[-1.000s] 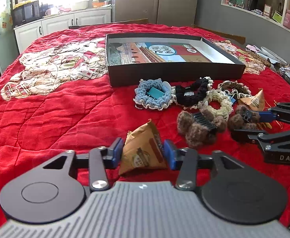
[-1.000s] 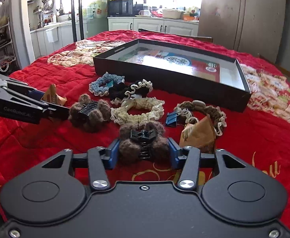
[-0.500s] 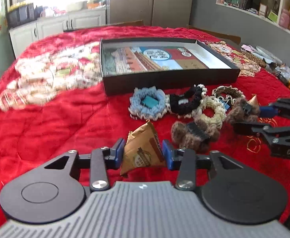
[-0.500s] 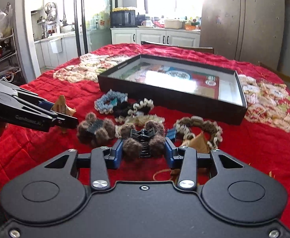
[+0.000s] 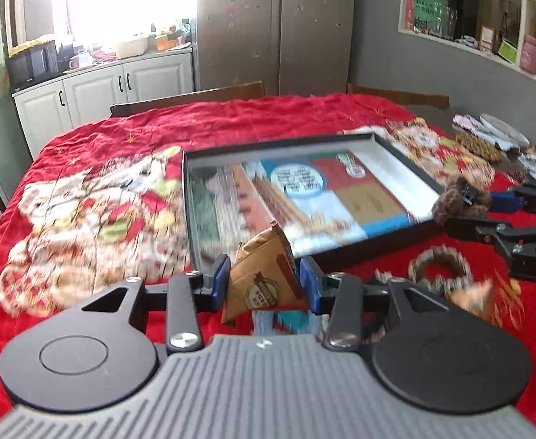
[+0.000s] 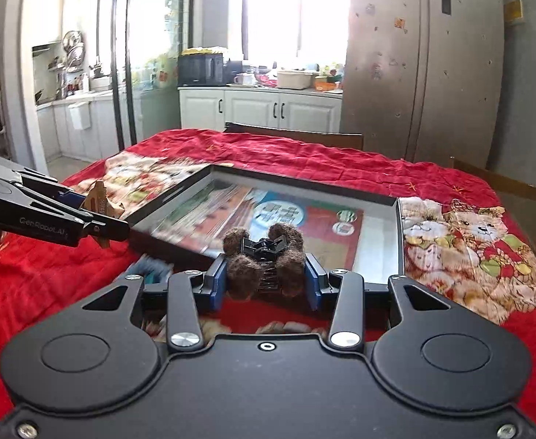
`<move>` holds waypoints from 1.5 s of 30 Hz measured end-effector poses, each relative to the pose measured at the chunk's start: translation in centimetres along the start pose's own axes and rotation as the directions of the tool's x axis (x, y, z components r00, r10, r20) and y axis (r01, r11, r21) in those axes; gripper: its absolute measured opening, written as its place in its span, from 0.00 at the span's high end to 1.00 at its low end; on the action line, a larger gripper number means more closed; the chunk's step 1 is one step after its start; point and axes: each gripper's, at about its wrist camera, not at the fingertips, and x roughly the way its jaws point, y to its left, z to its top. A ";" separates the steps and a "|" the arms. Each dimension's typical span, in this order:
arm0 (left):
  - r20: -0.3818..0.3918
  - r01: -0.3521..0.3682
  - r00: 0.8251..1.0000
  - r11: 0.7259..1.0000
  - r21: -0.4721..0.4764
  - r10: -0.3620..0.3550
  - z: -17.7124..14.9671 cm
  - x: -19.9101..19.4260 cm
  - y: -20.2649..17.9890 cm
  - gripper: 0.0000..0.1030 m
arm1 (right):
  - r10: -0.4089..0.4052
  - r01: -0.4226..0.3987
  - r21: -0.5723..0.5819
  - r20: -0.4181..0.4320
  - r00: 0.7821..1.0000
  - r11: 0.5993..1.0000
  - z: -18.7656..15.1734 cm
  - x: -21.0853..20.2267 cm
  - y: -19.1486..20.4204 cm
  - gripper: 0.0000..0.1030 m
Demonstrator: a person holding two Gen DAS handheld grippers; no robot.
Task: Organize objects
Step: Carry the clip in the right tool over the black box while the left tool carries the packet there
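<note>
My left gripper (image 5: 264,281) is shut on a brown triangular snack packet (image 5: 264,278) and holds it in the air at the near edge of the black shallow box (image 5: 401,162). My right gripper (image 6: 266,281) is shut on a brown fuzzy hair claw clip (image 6: 264,256), held above the near rim of the same box (image 6: 304,188). In the left wrist view the right gripper (image 5: 467,209) with the clip (image 5: 458,199) is at the box's right corner. In the right wrist view the left gripper (image 6: 101,219) with the packet (image 6: 97,199) is at the box's left corner.
The box lies on a red quilted cloth (image 5: 114,139) with teddy-bear prints. A beige scrunchie (image 5: 438,267) and another brown packet (image 5: 471,294) lie near the box. Blue knitwear (image 6: 152,267) shows below. Small clutter (image 5: 487,135) lies far right.
Both grippers have lifted their objects off the cloth and moved forward to the box's near edge. The other scrunchies and clips have dropped out of view below.
</note>
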 end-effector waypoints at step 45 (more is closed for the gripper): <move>-0.082 -0.164 0.984 0.984 -0.070 0.159 7.8 18.0 0.2 0.47 | -0.086 0.099 0.071 -0.170 0.982 0.993 4.3 21.9 -4.8 0.61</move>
